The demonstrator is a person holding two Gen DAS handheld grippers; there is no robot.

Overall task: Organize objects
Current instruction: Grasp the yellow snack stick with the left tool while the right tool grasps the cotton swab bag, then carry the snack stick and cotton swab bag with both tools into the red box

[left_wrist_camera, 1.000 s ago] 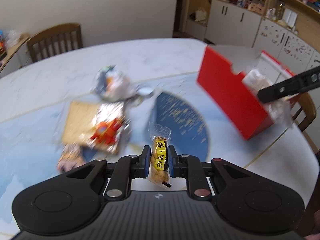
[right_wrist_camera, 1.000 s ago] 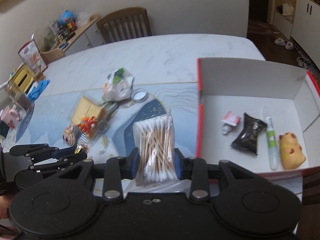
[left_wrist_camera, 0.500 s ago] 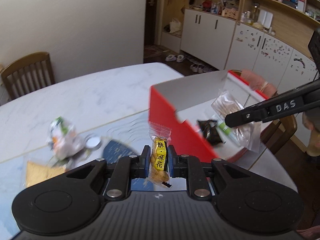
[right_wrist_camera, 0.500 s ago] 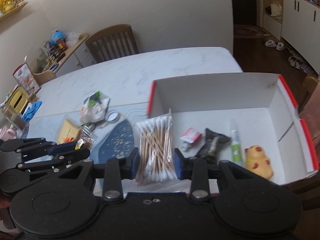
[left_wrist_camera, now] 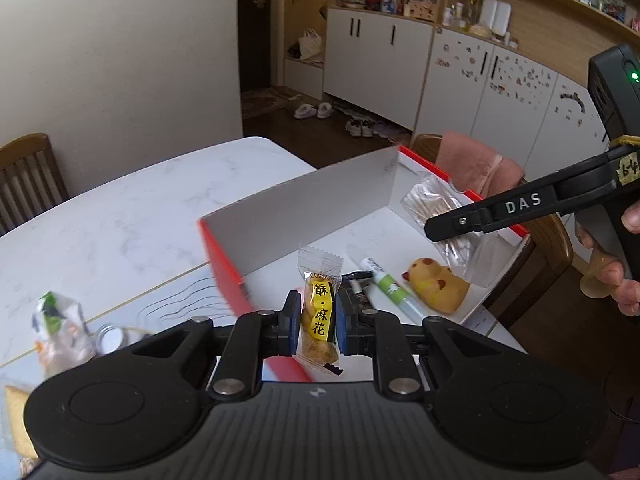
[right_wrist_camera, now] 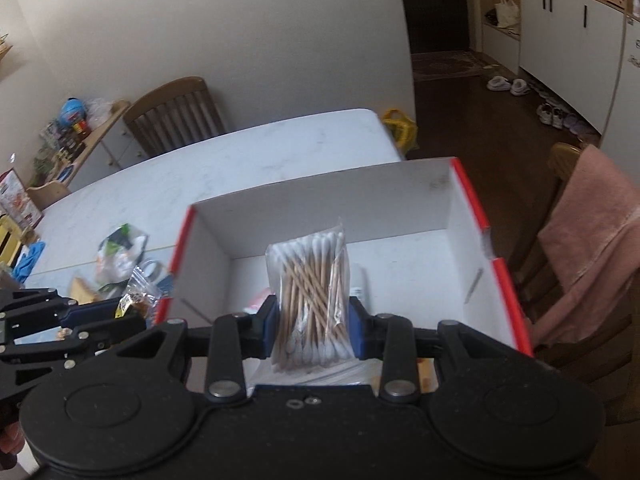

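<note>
The shallow cardboard box with red outer walls and a white inside (right_wrist_camera: 472, 216) sits at the corner of the white marble-look desk (right_wrist_camera: 240, 160), and everything is best placed against it. Inside it lie a yellow bear-shaped squeeze toy (left_wrist_camera: 436, 286) and a white-and-green tube (left_wrist_camera: 386, 286). The right hand-held gripper (right_wrist_camera: 314, 330) is clamped on a clear bag of wooden-stemmed cotton swabs (right_wrist_camera: 310, 292), the swabs' long axis running away from the jaws, and the bag hangs above the box floor, inside the near wall. The left hand-held gripper (left_wrist_camera: 316, 322) is pinched tight on a small clear snack packet with a yellow label (left_wrist_camera: 318, 308), held upright over the box's left red wall, about at the edge. By my reckoning the right one is the better placed: it need only lower and let go, while the left has to carry further in over the wall. A crinkled white-and-green bag (left_wrist_camera: 56, 328) and a round metal lid (left_wrist_camera: 110, 338) wait on the desk left of the box.
</note>
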